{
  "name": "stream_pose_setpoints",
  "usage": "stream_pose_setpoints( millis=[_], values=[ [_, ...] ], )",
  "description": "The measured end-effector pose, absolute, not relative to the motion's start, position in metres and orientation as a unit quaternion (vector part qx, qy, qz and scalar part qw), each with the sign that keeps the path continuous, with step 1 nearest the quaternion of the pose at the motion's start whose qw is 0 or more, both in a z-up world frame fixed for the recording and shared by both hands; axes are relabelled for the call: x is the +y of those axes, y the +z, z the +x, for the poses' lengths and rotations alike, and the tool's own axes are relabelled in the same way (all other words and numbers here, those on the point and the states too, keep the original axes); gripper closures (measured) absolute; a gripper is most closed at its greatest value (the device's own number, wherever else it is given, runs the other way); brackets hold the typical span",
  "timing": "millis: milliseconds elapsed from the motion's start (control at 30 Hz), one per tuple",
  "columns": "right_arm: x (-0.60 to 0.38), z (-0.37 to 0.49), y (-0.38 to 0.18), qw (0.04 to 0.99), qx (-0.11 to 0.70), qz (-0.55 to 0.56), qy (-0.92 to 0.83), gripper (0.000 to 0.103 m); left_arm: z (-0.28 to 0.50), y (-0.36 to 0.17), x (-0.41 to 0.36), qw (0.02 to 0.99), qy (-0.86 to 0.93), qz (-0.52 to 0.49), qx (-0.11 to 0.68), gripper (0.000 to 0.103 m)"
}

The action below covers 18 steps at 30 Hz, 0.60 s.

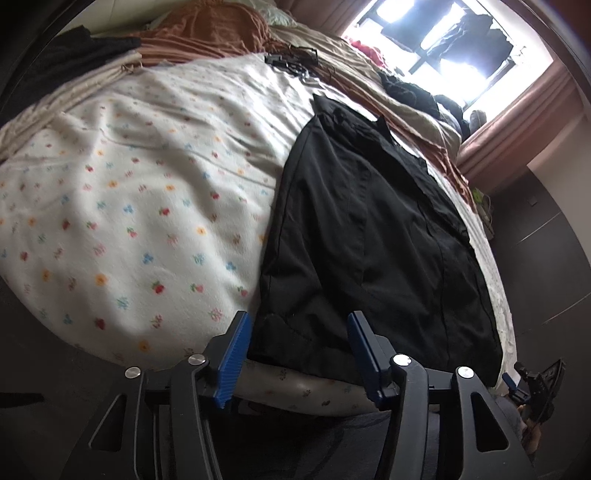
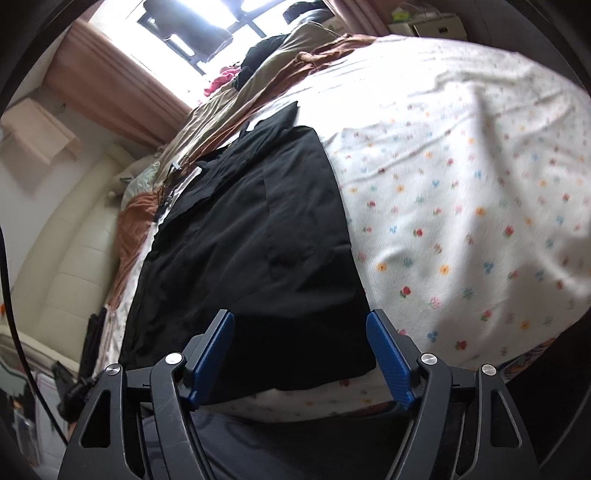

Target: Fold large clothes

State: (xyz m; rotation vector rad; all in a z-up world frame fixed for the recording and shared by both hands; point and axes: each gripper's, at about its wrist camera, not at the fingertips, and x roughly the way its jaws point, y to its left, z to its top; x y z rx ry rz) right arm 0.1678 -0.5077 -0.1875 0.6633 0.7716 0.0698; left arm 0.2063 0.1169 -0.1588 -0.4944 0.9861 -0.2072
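Black, smooth-woven fabric: the large garment [image 1: 373,236] lay flattened lengthwise on the floral blanket [image 1: 147,206], its near hem at the bed's edge. Both claws stood spread wide and empty, the left gripper [image 1: 297,350] at the hem's left corner, the right gripper [image 2: 300,354] at the right part of the hem; contact with the cloth could not be judged. Risk, as a judgement: the slick cloth might slip from one claw, or a pinch might catch the blanket beneath, skewing the fold. Beyond the garment's far end lay a brown quilt [image 1: 207,33], cables [image 1: 291,62] and heaped clothes [image 1: 413,92], limiting room to lay it out.
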Motion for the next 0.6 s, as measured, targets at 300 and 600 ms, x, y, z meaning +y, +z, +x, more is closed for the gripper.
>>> stream_pose_setpoints(
  millis=[300,600],
  values=[
    [-0.514,0.189,-0.202,0.872,0.369,0.322,0.023,0.033,0.211,-0.166,0.121,0.845,-0.091,-0.236,0.472,0.064],
    [-0.529,0.209,-0.214,0.846,0.362,0.382,0.085,0.039,0.229,-0.171,0.124,0.837,-0.093,-0.251,0.477,0.065]
  ],
)
